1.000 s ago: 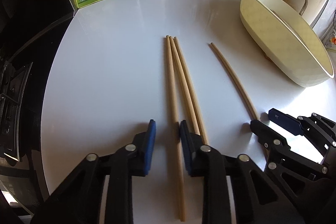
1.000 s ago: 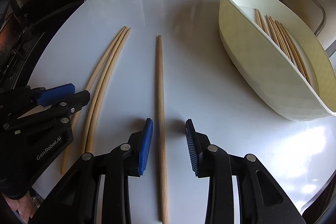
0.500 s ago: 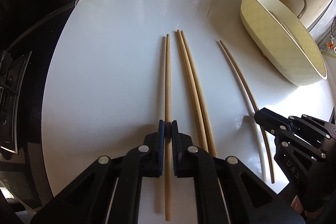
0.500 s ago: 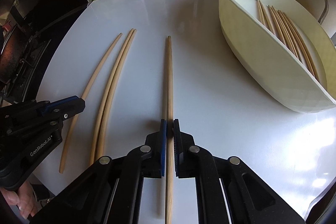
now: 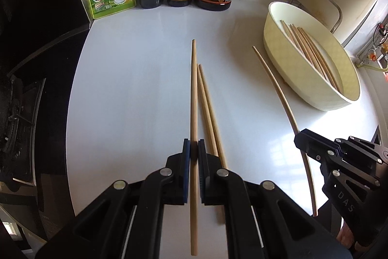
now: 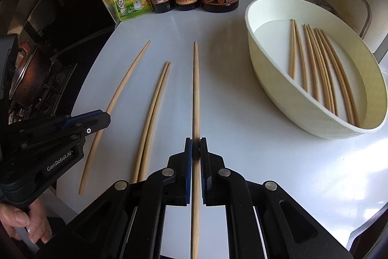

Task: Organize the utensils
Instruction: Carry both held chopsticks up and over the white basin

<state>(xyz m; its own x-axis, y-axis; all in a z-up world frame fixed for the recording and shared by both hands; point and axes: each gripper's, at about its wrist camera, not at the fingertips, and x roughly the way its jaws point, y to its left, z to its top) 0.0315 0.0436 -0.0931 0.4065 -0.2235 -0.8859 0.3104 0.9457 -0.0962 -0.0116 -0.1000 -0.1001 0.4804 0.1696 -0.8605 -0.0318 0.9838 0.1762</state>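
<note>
We see each claw, left [image 5: 194,149] and right [image 6: 196,147], clamped on one chopstick [image 5: 193,94] [image 6: 196,89], seemingly just above the counter [image 5: 135,89].

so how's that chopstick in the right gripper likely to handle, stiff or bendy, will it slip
The chopstick in the right gripper is probably stiff: it juts straight out past the pads with no visible sag. It looks thin and wooden, so likely light. Pinched at only one spot along its length, it could pivot or slide if swung fast toward the tray.
</note>
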